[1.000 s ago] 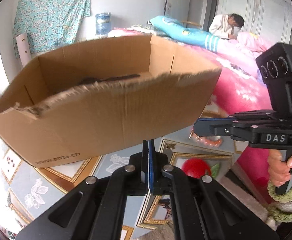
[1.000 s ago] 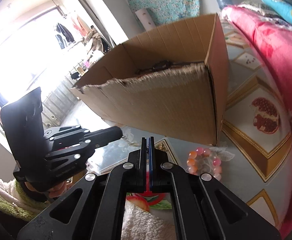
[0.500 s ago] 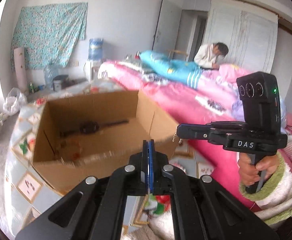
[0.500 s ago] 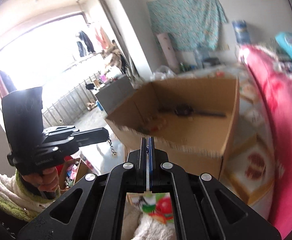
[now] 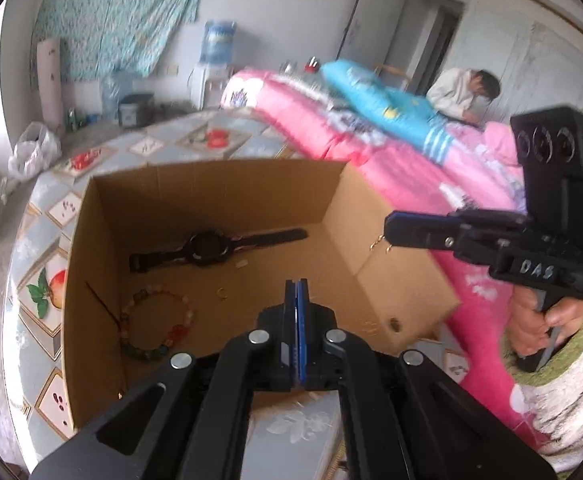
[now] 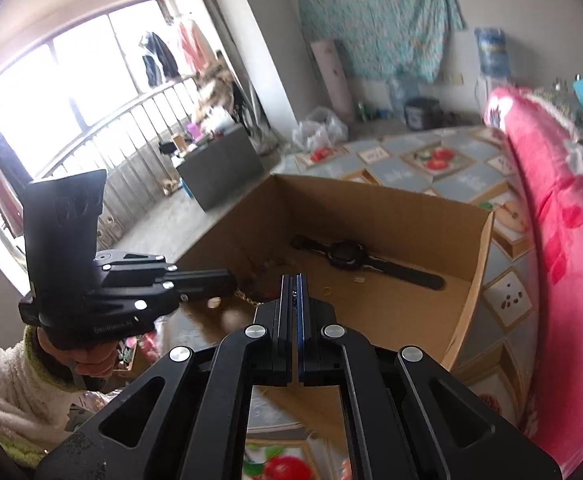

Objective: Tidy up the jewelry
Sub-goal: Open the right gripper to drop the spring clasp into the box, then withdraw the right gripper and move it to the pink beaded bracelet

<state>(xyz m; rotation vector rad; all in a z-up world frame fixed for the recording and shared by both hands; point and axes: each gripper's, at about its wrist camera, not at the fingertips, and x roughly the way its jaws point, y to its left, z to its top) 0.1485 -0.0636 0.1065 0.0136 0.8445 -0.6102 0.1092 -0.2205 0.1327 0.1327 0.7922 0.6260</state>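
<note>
both grippers pinch a thin gold chain [image 5: 380, 241]: right gripper [image 5: 389, 230] and left gripper [image 6: 231, 282], jaws pressed together, hold it strung left-right above the cardboard box [image 5: 219, 184] near its near rim.

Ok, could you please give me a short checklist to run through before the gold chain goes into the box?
1. Left gripper shut on the gold chain: ok.
2. Right gripper shut on its end of the chain: ok.
3. Chain's slack clear of the box rim: cannot tell; only short links show.
4. Cardboard box open beneath both grippers: ok.
5. Bare box floor free beside the watch and bead bracelet: ok.
</note>
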